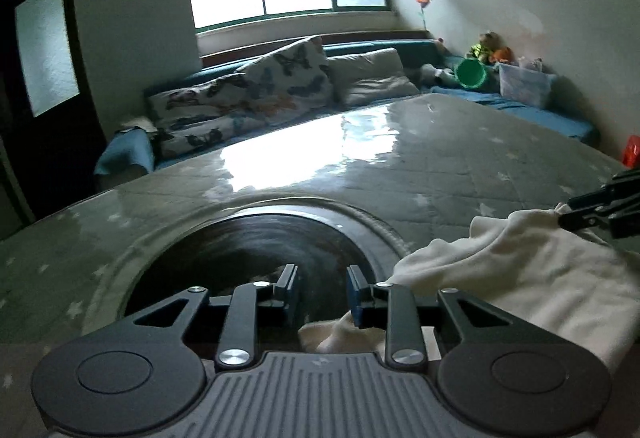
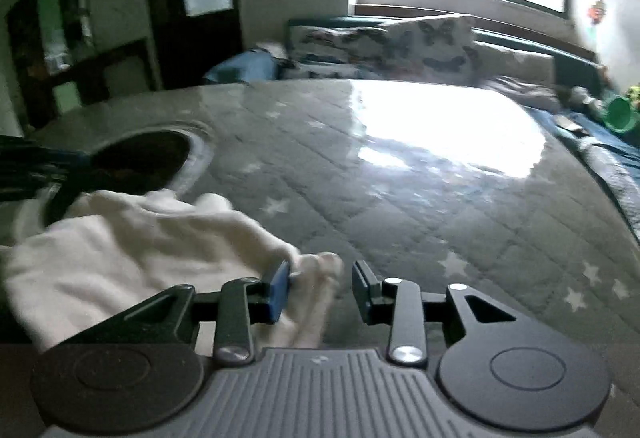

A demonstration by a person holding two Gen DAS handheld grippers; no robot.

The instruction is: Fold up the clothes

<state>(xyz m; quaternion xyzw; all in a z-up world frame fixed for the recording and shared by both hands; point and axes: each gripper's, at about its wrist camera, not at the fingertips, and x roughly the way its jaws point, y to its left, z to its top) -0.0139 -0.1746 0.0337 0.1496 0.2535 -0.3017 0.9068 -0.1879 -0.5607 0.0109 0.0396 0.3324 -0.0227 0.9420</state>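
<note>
A white garment [image 1: 516, 278] lies rumpled on the grey star-patterned table cover [image 1: 440, 166], at the right in the left wrist view and at the lower left in the right wrist view [image 2: 132, 254]. My left gripper [image 1: 322, 292] is open, and an edge of the garment lies under its right finger. My right gripper [image 2: 320, 288] is open with a fold of the garment between its fingers; it also shows at the garment's far corner in the left wrist view [image 1: 568, 212].
A dark round opening [image 1: 256, 254] in the cover lies just ahead of the left gripper. Beyond the table stand a sofa with butterfly cushions [image 1: 248, 98], a green bucket [image 1: 472, 72] and a clear box [image 1: 524, 82]. A dark door [image 1: 44, 50] is at left.
</note>
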